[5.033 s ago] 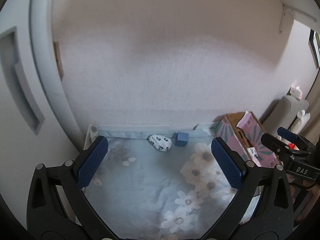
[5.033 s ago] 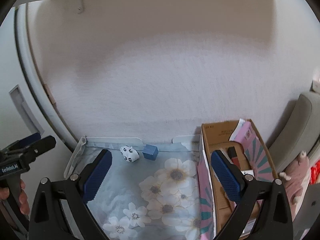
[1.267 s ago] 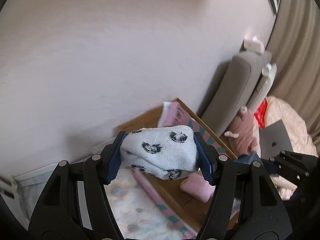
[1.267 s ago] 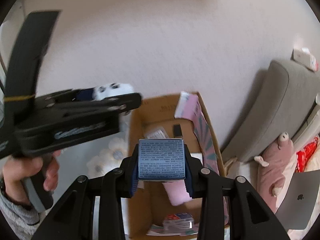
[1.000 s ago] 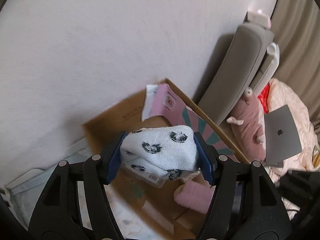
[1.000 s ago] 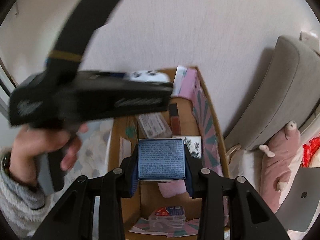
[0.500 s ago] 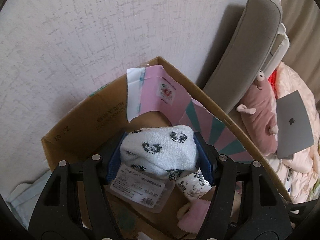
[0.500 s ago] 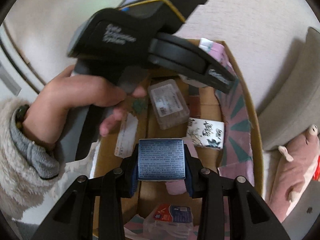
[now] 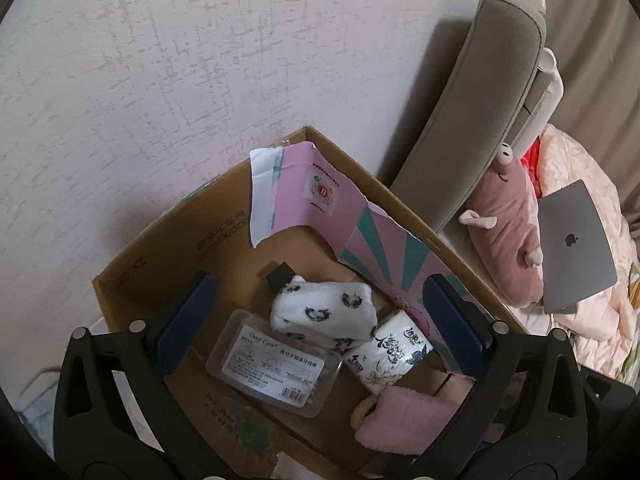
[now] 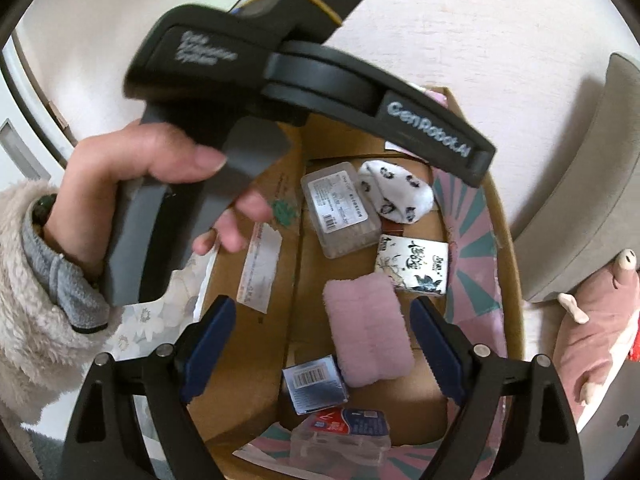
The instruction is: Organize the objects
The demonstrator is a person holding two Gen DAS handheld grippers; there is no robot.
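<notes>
- Left wrist view first: left gripper (image 9: 320,316) is spread wide now with nothing in it. Half a second ago I had the spotted sock (image 9: 324,314) pinched; it now lies in the cardboard box (image 9: 160,240), resting on the clear plastic case (image 9: 276,364) and touching the tissue pack (image 9: 388,350).
- Right wrist view: right gripper (image 10: 322,342) has let go too. The blue box (image 10: 314,384) it clamped sits on the box floor, just beside the pink towel (image 10: 366,330).
- So both drops look done, I reckon; next I'd back out for more stuff.
</notes>
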